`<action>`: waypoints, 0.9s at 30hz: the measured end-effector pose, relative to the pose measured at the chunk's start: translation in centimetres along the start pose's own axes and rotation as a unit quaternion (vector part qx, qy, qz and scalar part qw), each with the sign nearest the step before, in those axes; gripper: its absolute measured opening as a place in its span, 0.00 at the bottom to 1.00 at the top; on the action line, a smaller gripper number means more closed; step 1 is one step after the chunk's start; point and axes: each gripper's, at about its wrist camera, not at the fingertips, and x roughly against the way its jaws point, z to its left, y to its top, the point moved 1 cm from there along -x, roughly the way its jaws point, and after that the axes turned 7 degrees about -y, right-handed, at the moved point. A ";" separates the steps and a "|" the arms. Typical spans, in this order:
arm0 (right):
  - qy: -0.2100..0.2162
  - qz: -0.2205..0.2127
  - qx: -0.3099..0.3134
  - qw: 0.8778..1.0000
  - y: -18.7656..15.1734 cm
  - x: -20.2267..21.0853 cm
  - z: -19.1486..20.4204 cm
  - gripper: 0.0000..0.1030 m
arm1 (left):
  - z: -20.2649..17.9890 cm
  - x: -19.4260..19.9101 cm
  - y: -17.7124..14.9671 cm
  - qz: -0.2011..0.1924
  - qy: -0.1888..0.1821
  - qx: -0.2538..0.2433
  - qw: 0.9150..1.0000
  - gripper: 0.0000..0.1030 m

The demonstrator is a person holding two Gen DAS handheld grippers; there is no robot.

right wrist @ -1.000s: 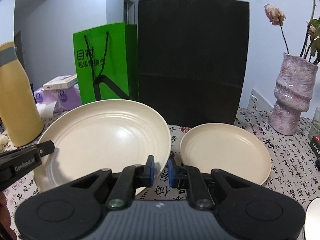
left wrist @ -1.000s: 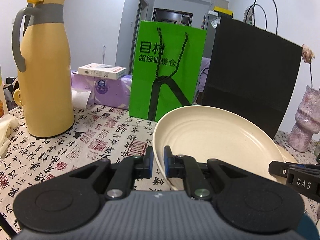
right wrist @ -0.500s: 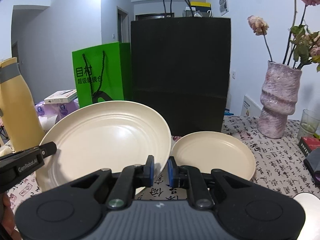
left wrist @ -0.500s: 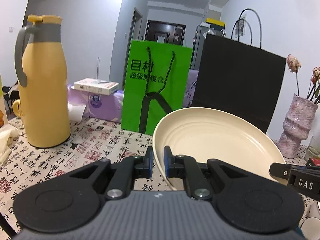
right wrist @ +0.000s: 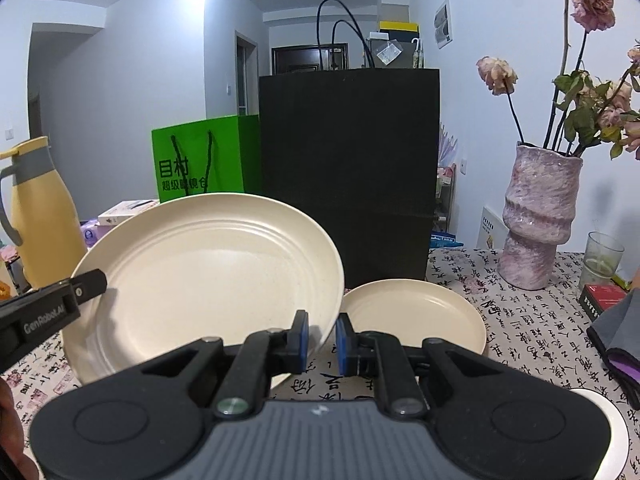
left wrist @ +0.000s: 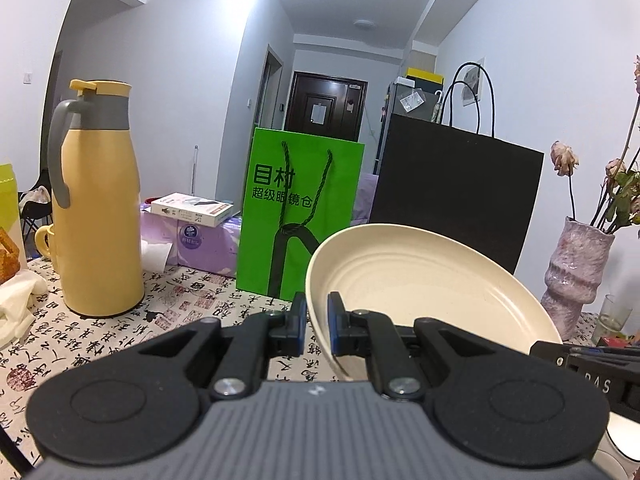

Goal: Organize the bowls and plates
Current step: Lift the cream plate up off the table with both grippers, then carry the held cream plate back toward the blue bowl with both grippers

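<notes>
The green bag [left wrist: 300, 216] reads "目村 超级眼镜仓"; the left gripper [right wrist: 48, 316] reads "GenRobot.AI".

You see soft, cool room light from a ceiling glow above the jaws, pictures sharp, edges bent, corners dark.

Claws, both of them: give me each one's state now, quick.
Left claw: closed on the left rim of the large round cream plate.
Right claw: closed on the same plate's right rim.
</notes>
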 end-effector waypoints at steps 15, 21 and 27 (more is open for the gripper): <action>0.010 -0.017 -0.008 1.000 -0.4 4.8 -1.2 0.13 | -2.1 5.3 0.3 -0.014 0.011 -0.017 1.000 0.10; 0.014 -0.020 -0.015 1.000 -1.2 6.9 -1.9 0.13 | -2.9 7.8 0.2 -0.020 0.013 -0.025 0.999 0.10; 0.018 -0.025 -0.017 0.999 -2.0 9.0 -2.2 0.13 | -3.3 10.0 -0.1 -0.026 0.016 -0.029 0.999 0.10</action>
